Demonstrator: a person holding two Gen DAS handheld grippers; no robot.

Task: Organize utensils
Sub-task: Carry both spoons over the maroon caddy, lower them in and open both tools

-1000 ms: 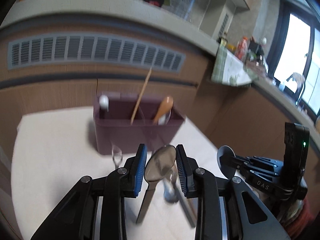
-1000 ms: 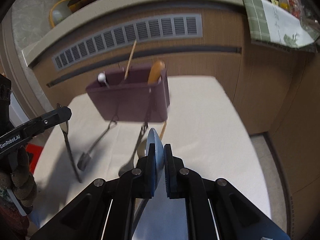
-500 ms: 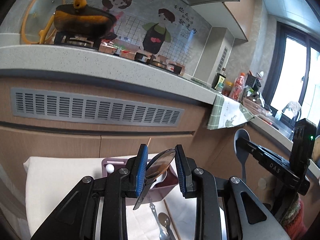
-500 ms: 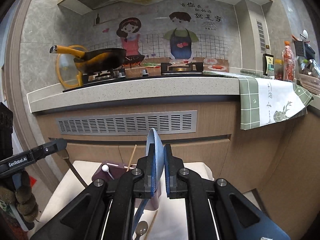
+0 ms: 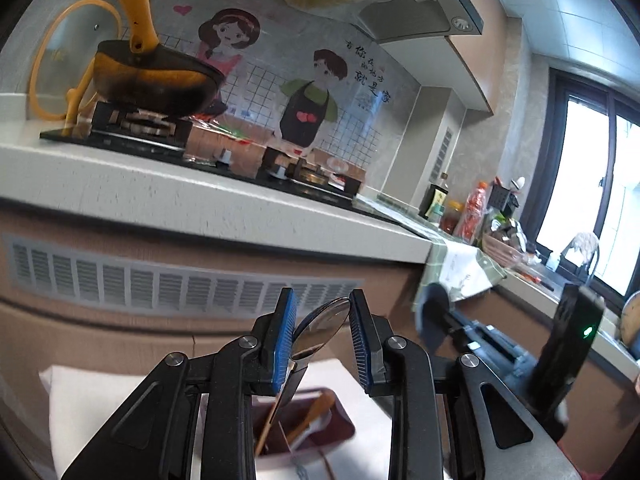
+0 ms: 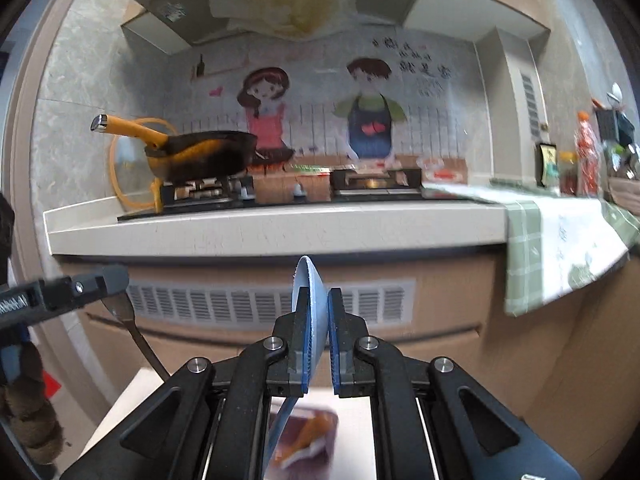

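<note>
Holder: a maroon utensil holder (image 5: 320, 436) sits below the left gripper's fingertips, on the white-covered table (image 5: 100, 400); the black fingers cut off its near part.
Holder contents: one thin wooden stick, one orange-brown handle and one pale utensil head can be counted; internal dividers show, but which compartment each stands in is unclear.
Left gripper (image 5: 323, 344): its blue pads clamp the bowl of one metal spoon (image 5: 318, 330), bowl up between the fingertips, handle slanting down toward the holder.
Right gripper (image 6: 318, 340): pads nearly together, pinching the bowl of one pale blue spoon (image 6: 306, 304); the bowl stands edge-on above the fingertips, the handle drops below them.
Right view of holder: only a blurred maroon patch beneath the fingers, contents unreadable.
Cross views: each gripper appears beside the other's fingers, blurred; the blue spoon's bowl shows as a dark disc in the left view.
Hidden: both spoon handles run behind the fingers, ends unseen.
Count: two grippers, two held spoons, one holder.
</note>
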